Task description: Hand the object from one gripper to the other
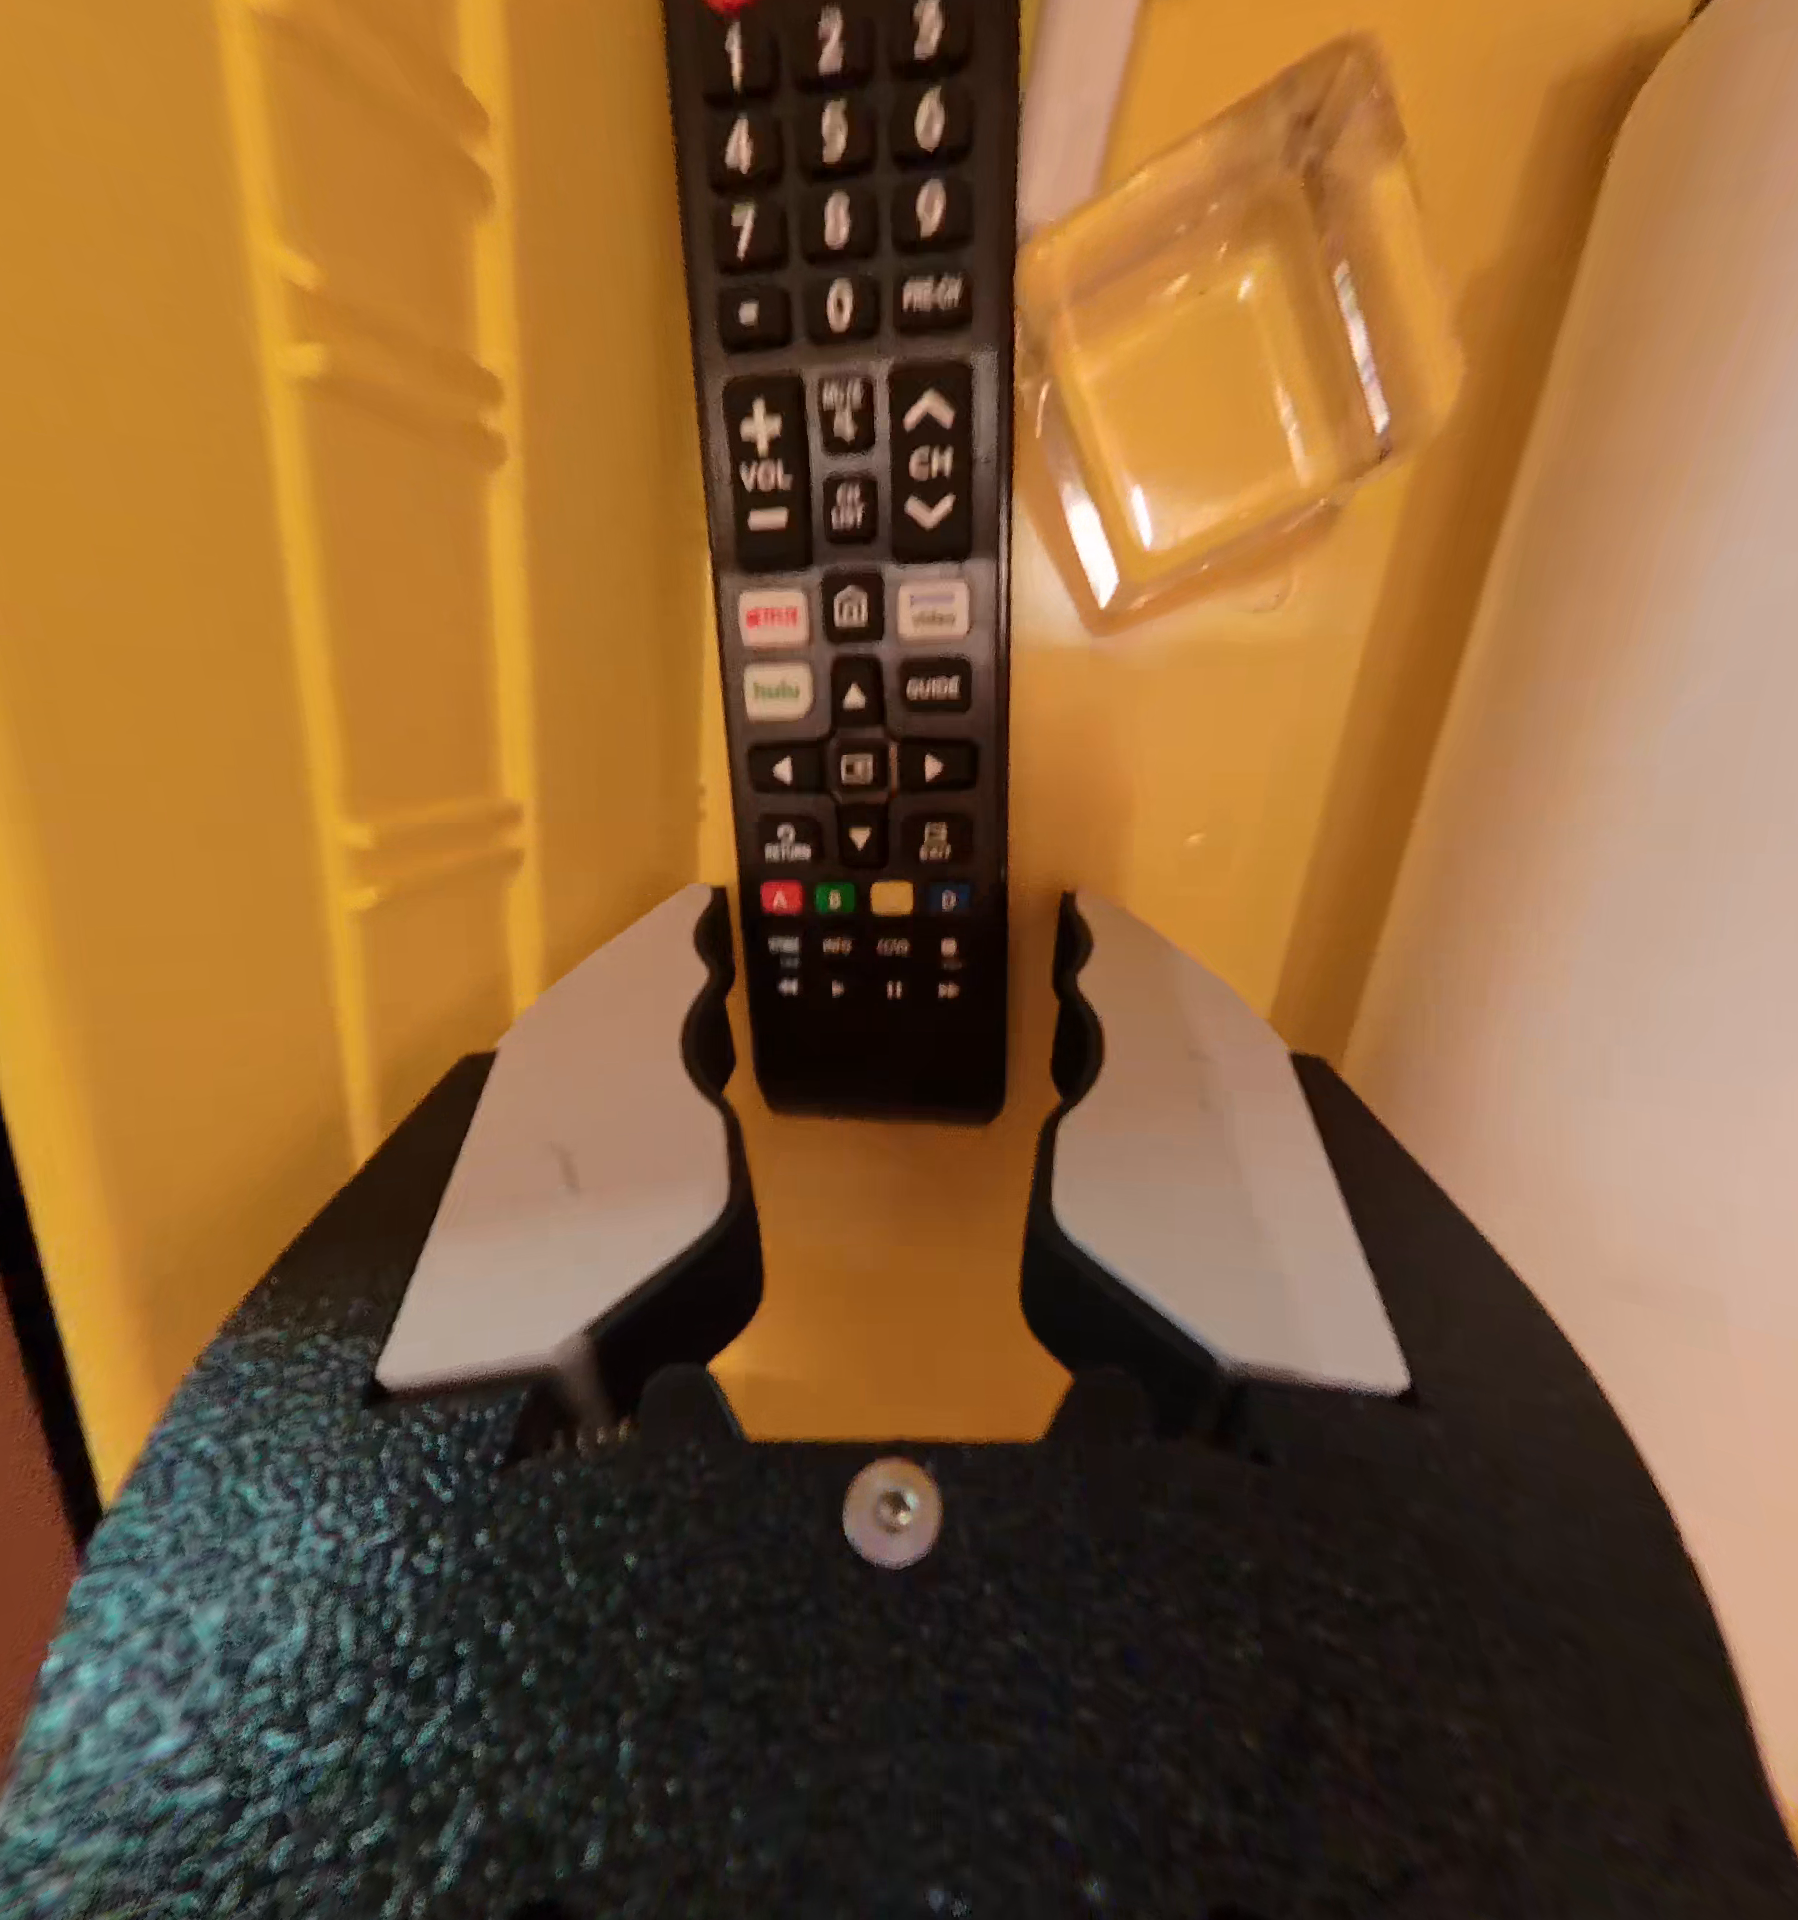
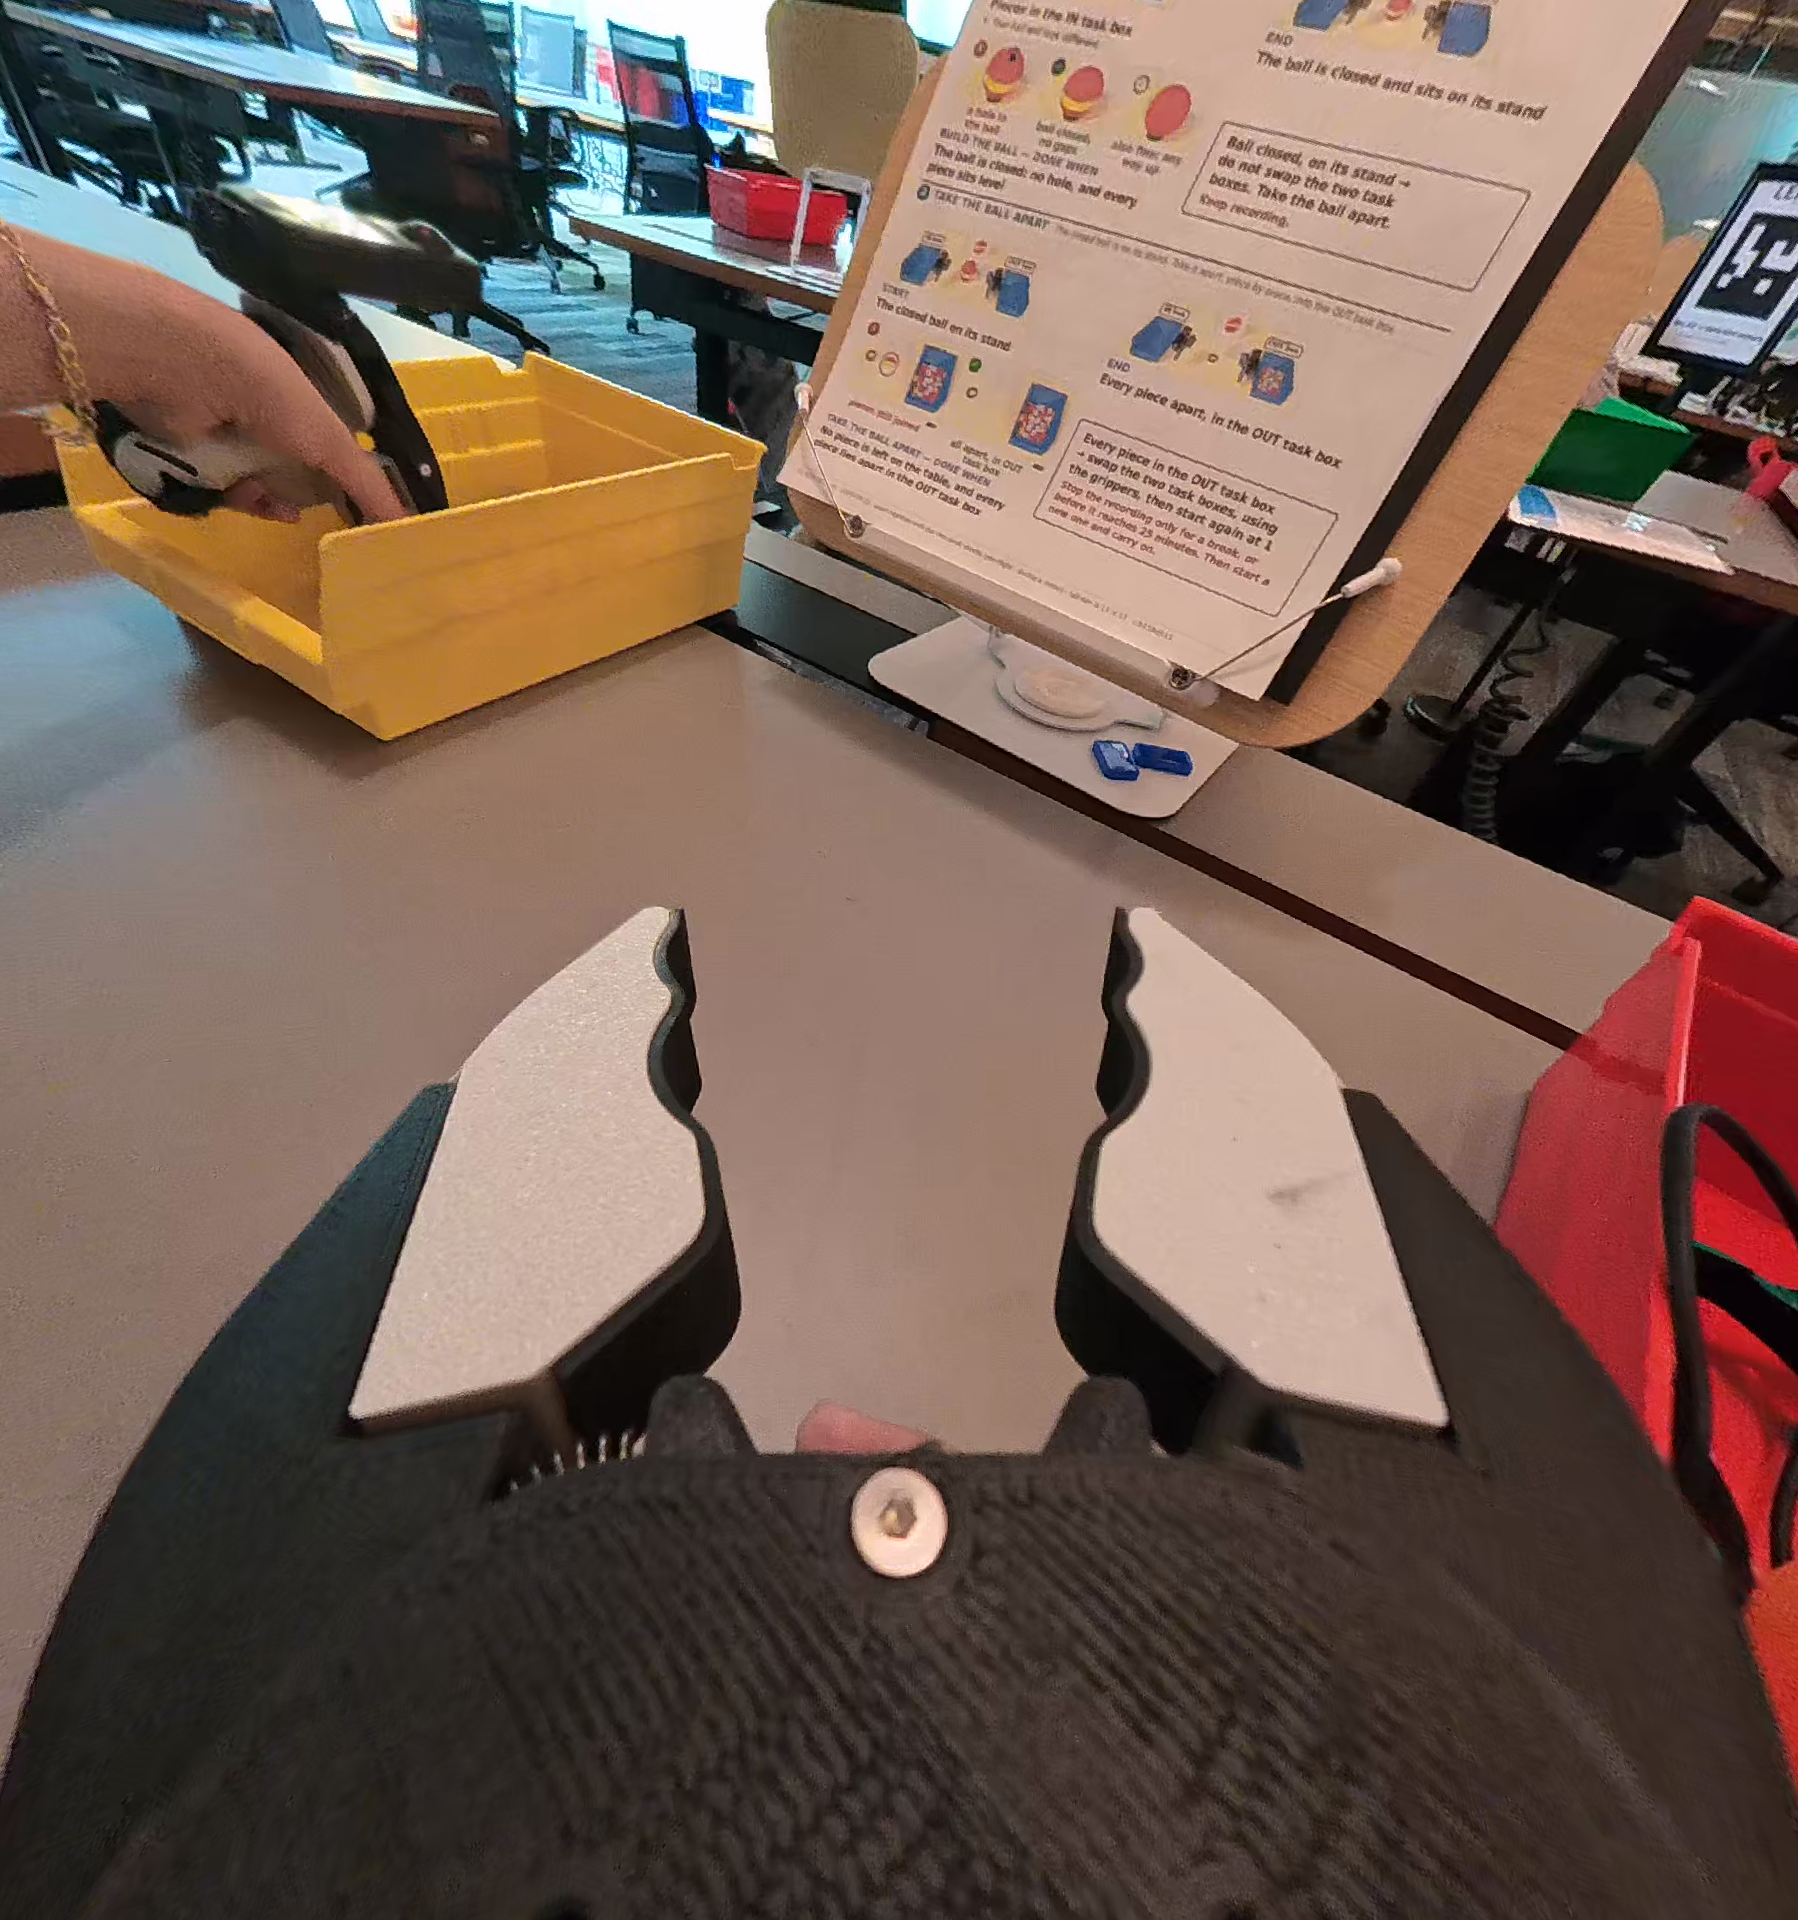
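Black button-covered TV remote (image 1: 864,582) lies in yellow plastic bin (image 1: 396,520), long axis running straight ahead, near end between my left gripper's (image 1: 887,925) spread fingers, ungrasped. My right gripper (image 2: 897,925) waits over table, gaping, empty, well apart.

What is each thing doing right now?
left tongs: open, straddling the remote's end
right tongs: open, empty, above the table
remote: lying in the yellow bin, not gripped
clear box: lying tilted beside the remote
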Demonstrator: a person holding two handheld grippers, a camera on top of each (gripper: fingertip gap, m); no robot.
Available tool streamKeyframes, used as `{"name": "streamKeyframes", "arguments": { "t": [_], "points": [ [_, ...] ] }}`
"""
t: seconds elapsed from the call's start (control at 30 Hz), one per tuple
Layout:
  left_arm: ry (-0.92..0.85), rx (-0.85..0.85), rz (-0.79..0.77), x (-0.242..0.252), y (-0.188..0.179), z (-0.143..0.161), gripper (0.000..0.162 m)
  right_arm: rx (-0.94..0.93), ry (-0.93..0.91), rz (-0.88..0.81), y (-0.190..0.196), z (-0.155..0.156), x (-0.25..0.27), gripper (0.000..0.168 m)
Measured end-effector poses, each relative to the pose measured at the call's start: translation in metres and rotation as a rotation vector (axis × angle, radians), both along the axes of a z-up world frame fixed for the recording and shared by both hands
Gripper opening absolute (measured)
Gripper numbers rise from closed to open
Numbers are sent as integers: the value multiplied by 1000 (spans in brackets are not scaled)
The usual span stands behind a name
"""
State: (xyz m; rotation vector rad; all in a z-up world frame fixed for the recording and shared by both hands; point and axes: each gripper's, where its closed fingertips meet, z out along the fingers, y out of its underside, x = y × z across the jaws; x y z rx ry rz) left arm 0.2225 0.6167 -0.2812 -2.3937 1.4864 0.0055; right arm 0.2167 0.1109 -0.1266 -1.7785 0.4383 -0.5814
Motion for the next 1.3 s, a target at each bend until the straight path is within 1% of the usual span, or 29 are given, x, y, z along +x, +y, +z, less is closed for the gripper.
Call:
{"name": "streamKeyframes", "arguments": {
  "t": [0.03, 0.1, 0.2, 0.3, 0.37, 0.43, 0.5, 0.57, 0.67, 0.73, 0.8, 0.9, 1.0, 1.1, 1.17, 1.23, 1.3],
  "points": [
    [-24, -4, 6, 3, 1, -1, 60, -1, -9, -2, -1, 0, 1, 76],
    [-73, -41, 34, 6, 0, -3, 49, -9, -8, -2, -3, -1, 2, 76],
    [-107, -74, 28, 3, -4, -4, 48, -22, -18, -11, -4, -3, 4, 76],
    [-72, -85, 1, -11, -10, -2, 48, -37, -34, -15, -6, -3, 5, 76],
    [-129, -77, 6, -15, -11, 5, 47, -38, -51, -15, -6, -2, 6, 76],
    [-247, -101, 19, -15, -16, 23, 47, -29, -55, -8, -4, -2, 6, 76],
    [-371, -114, 1, -17, -23, 50, 47, -9, -55, 3, -2, -2, 5, 76],
    [-447, -113, -43, -25, -30, 73, 47, 10, -43, 16, 3, -3, 3, 75],
    [-535, -145, -87, -41, -42, 99, 46, 35, -28, 34, 12, -5, 0, 74],
    [-633, -183, -127, -49, -54, 121, 46, 41, -21, 68, 21, -7, -7, 74],
    [-761, -244, -194, -55, -76, 151, 46, 55, -25, 116, 31, -5, -17, 75],
    [-931, -365, -348, -67, -130, 192, 46, 118, -20, 212, 51, 3, -37, 76],
    [-1035, -487, -501, -78, -196, 216, 46, 304, 35, 327, 75, 26, -62, 77],
    [-1121, -643, -654, -88, -269, 226, 46, 532, 136, 437, 94, 52, -82, 82],
    [-1156, -753, -744, -96, -313, 227, 46, 629, 226, 435, 98, 60, -79, 84],
    [-1171, -822, -819, -102, -350, 222, 46, 727, 350, 445, 97, 67, -74, 92],
    [-1176, -843, -883, -105, -377, 216, 46, 861, 440, 484, 88, 82, -72, 89]
  ]
}}
